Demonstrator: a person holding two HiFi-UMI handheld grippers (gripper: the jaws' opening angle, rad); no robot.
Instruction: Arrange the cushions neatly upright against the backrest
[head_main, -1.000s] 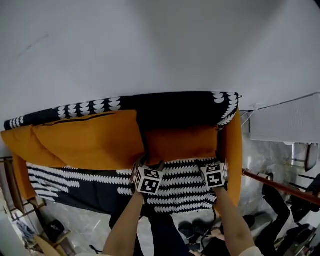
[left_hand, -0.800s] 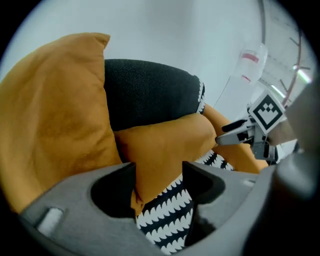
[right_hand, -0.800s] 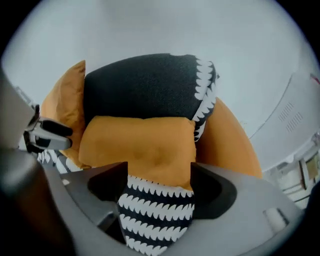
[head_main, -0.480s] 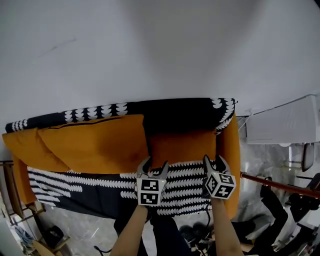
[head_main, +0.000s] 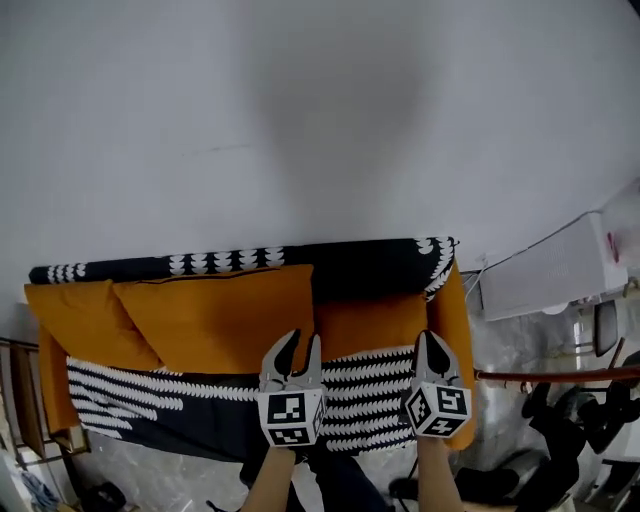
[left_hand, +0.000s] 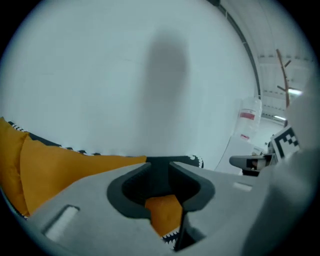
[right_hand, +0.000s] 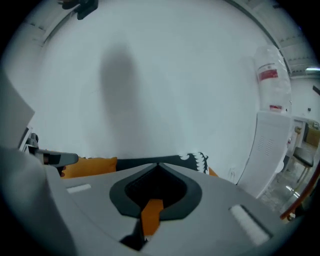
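High head view; backrest common throughout

A plain white wall fills the upper part, with a soft grey shadow on it; a sofa in a black cover with white pattern stands against it; just right of the sofa a white box unit stands by the wall; the floor is grey, marbled; a reddish wooden rod crosses it at right; a strip light glows overhead.
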